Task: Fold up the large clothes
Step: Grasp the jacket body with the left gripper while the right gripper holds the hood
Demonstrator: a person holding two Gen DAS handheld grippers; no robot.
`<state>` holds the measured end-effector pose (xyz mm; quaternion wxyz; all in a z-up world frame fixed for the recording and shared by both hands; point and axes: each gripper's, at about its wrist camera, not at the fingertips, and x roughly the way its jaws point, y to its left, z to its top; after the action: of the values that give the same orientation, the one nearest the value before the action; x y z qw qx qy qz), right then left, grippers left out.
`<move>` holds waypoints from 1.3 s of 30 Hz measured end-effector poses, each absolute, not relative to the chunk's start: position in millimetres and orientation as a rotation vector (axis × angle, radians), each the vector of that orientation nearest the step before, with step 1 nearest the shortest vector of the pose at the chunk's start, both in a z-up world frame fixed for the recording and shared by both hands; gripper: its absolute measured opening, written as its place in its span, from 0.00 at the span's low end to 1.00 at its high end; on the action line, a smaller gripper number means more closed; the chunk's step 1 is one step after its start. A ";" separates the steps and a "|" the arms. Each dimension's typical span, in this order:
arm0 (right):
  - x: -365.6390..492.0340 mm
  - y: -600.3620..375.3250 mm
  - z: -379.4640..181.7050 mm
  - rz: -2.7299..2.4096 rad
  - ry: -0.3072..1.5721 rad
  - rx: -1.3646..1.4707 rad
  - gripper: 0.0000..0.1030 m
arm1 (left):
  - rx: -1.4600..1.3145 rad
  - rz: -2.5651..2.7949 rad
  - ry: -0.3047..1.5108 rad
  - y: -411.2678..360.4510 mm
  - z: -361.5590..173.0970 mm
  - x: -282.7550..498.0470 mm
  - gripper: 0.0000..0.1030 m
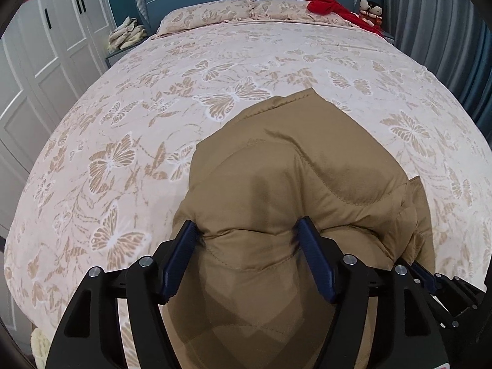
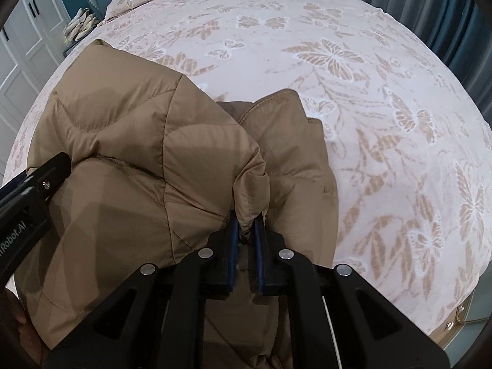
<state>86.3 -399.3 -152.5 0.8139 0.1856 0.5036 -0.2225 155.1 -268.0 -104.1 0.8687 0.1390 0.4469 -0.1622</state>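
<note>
A tan quilted puffer jacket (image 1: 295,184) lies on the butterfly-patterned bed (image 1: 153,123), near its front edge. My left gripper (image 1: 249,230) holds a thick puffy fold of the jacket between its blue pads (image 1: 310,246), jaws wide apart around the bulk. In the right wrist view the jacket (image 2: 123,141) fills the left and centre. My right gripper (image 2: 246,224) is shut on a thin edge of the jacket. The left gripper's black body (image 2: 33,184) shows at the left edge of that view.
Pillows (image 1: 209,15) and a red garment (image 1: 332,7) lie at the head of the bed by the blue headboard. A white wardrobe (image 1: 37,61) stands left, grey curtains (image 1: 436,15) right. A bedside table holds folded cloth (image 1: 127,33).
</note>
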 end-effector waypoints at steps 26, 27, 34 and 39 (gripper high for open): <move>83.7 -406.9 -172.7 -0.466 1.043 0.433 0.08 | 0.348 -0.292 0.865 -281.7 -130.2 150.2 0.71; 84.0 -406.3 -173.0 -0.466 1.042 0.433 0.08 | 0.351 -0.290 0.861 -282.2 -130.9 149.9 0.71; 84.5 -404.7 -172.3 -0.469 1.029 0.425 0.07 | 0.351 -0.287 0.860 -281.9 -130.7 149.2 0.71; 65.8 -407.3 -143.3 -0.478 1.007 0.474 0.20 | 0.337 -0.311 0.894 -270.0 -114.7 140.3 0.74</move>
<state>65.8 -407.3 -143.3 0.8222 0.2227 0.4732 -0.2248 140.3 -270.0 -114.7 0.8765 0.1613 0.4284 -0.1489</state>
